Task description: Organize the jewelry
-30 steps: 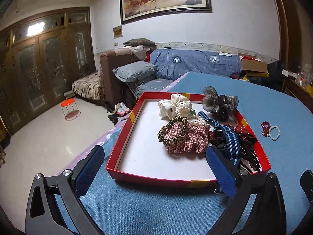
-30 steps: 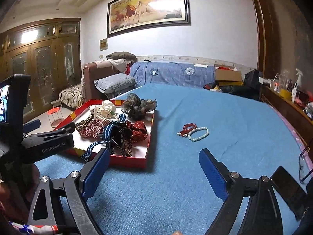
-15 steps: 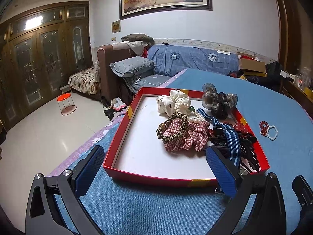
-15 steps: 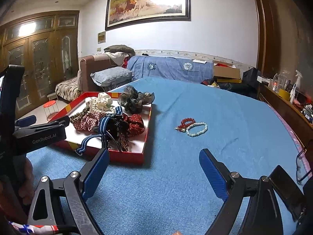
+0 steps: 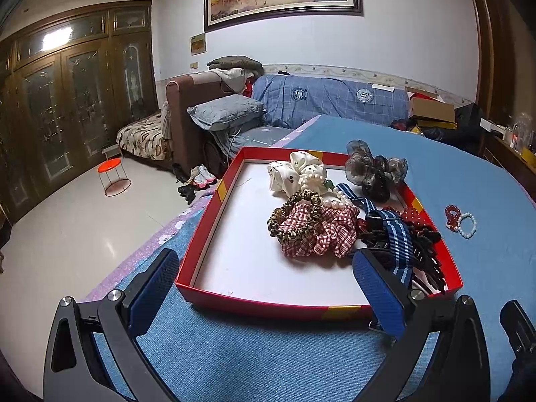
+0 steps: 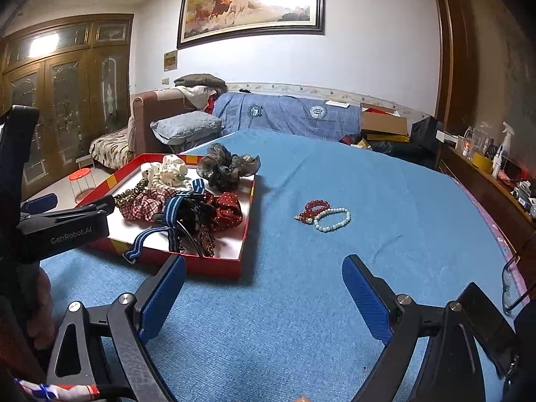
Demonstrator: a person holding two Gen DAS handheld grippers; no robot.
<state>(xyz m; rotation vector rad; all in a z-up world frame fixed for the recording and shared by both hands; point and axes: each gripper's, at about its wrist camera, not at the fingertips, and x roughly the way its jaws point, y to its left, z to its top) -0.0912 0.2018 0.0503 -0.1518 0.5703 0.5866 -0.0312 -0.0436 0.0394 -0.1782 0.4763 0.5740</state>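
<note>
Left gripper (image 5: 266,286): fingers spread wide, empty, low over the blue cloth (image 5: 251,351) at the near edge of the tray (image 5: 214,224).

Right gripper (image 6: 264,296): fingers spread wide, empty, above bare cloth to the right of the tray's near corner.

Tray: red walls, white floor, on the cloth at the table's left side. Left half bare. Right half holds a cream scrunchie (image 5: 294,172), pearl strand (image 5: 330,199), leopard band (image 5: 294,216), red-check scrunchie (image 5: 321,234), grey gauze scrunchie (image 5: 375,171), red dotted scrunchie (image 6: 229,212), striped blue ribbon (image 5: 397,239) and dark clips (image 5: 425,258), all heaped and touching. The ribbon's end hangs over the near wall.

Red bracelet (image 6: 311,211) and white bracelet (image 6: 333,220): on the cloth, right of the tray and apart from it, touching each other, ahead of the right gripper.
</note>
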